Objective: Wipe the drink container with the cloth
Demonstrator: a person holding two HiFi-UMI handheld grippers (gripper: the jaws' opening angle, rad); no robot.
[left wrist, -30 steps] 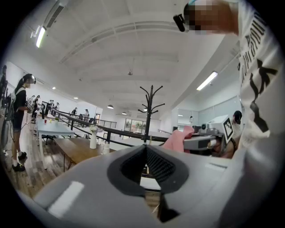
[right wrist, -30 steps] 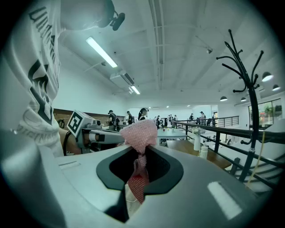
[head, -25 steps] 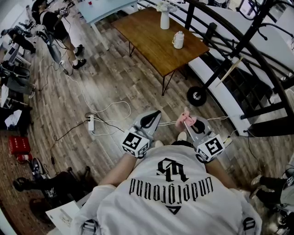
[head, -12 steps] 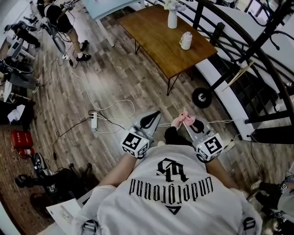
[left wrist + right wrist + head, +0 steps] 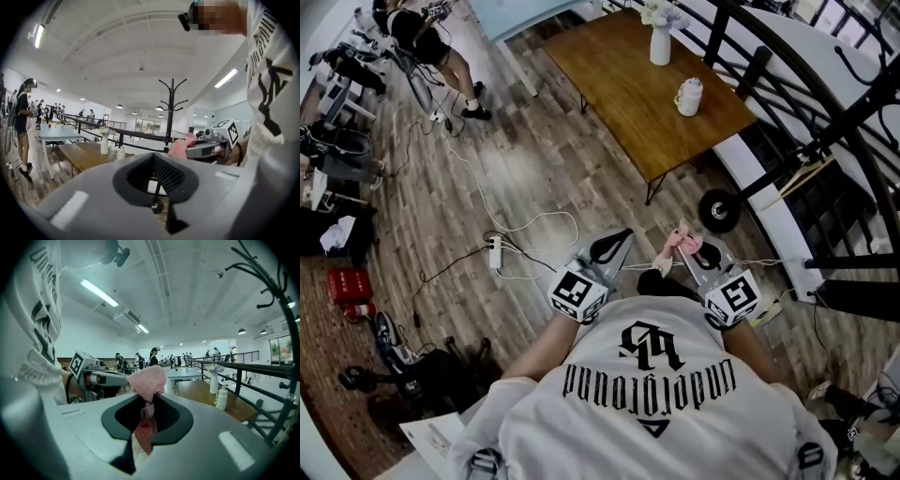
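The drink container (image 5: 688,96) is a small white bottle standing on the wooden table (image 5: 628,84), well ahead of both grippers; it also shows in the left gripper view (image 5: 121,153) and the right gripper view (image 5: 221,398). My right gripper (image 5: 680,246) is shut on a pink mesh cloth (image 5: 685,242), which bunches above the jaws (image 5: 147,380) and hangs down between them. My left gripper (image 5: 622,236) is held beside it at waist height, shut with nothing in it (image 5: 155,161). Both are over the floor, short of the table.
A white vase (image 5: 660,42) with flowers stands at the table's far end. A black railing (image 5: 759,75) runs along the right, with a black wheel (image 5: 719,210) at its foot. A power strip (image 5: 495,253) and cables lie on the floor ahead. A person (image 5: 431,42) stands far left.
The table and bottle have shifted right and up in the head view as the person carrying the grippers moves. Both grippers keep their places and states.
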